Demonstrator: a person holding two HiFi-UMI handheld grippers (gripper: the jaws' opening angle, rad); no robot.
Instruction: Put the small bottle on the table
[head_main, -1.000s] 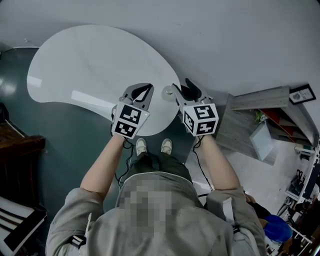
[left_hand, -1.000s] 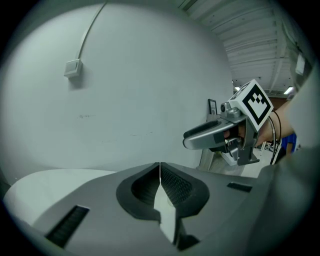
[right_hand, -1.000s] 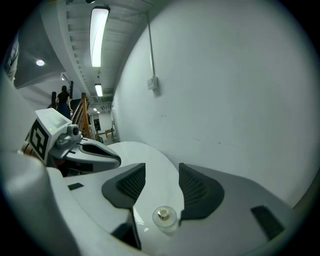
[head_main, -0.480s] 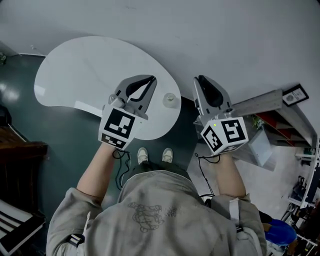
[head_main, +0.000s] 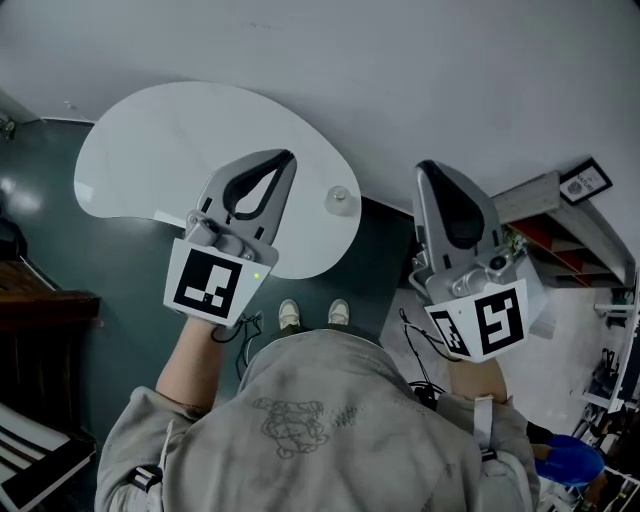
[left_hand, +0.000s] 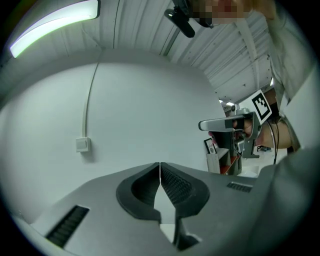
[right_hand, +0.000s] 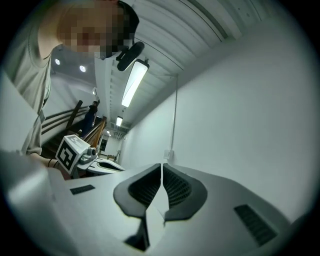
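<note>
Pale wall and dark teal floor in the head view, round a white rounded worktop (head_main: 180, 130). Small pale bottle (head_main: 340, 197) on that worktop near its right rim, apart from grey left claw (head_main: 290, 156) and grey right claw (head_main: 428, 167).

Left gripper view: left claw (left_hand: 159, 166) pressed together, pinching nothing.

Right gripper view: right claw (right_hand: 161, 166) pressed together too, empty.

The small bottle (head_main: 340, 198) stands on the table (head_main: 170, 140), near its right-hand edge. My left claw (head_main: 288, 157) hangs over the table, just left of the bottle. My right claw (head_main: 428, 168) is off the table, right of the bottle. The wall (head_main: 400, 60) lies behind the table, a shelf (head_main: 530, 195) stands to its right, and my shoes (head_main: 286, 314) are before its near edge.
</note>
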